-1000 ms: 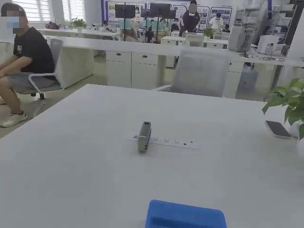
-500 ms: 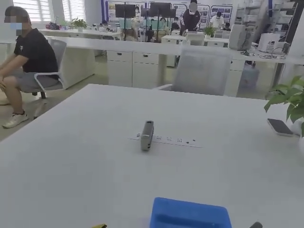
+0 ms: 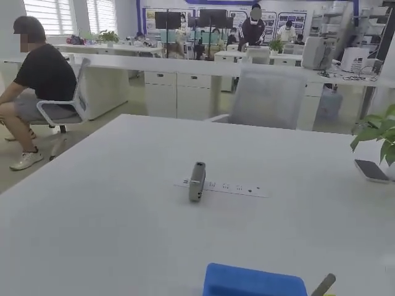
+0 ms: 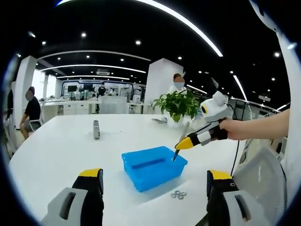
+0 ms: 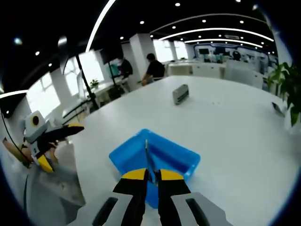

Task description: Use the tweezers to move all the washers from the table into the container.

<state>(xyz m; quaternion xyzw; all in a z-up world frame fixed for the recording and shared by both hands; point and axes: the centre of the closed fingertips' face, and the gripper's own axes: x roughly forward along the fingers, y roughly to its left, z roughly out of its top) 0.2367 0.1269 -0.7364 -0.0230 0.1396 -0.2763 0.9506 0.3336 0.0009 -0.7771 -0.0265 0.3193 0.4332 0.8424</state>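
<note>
A blue container (image 4: pixel 141 177) stands on the white table, and several small metal washers (image 4: pixel 178 194) lie on the table just beside its near corner. My left gripper (image 4: pixel 155 176) is open and holds nothing, its jaws wide apart on the near side of the container. My right gripper (image 5: pixel 149 176) is shut on thin metal tweezers (image 5: pixel 148 157). The tweezers (image 4: pixel 181 139) slant down from the right gripper (image 4: pixel 203 135), and their tips are inside the container (image 5: pixel 123 155). At the bottom of the head view are the container (image 3: pixel 247 285) and the tweezers' end (image 3: pixel 324 284).
A grey device (image 3: pixel 197 181) lies on a power strip (image 3: pixel 237 188) at the table's middle. A phone (image 3: pixel 372 170) and a potted plant (image 3: pixel 378 131) are at the right edge. A chair (image 3: pixel 266 98) stands behind the table, and a person sits far left.
The head camera has shifted, so the whole scene sits a little lower and to the right. The tweezers' end now rises into the bottom right of the head view.
</note>
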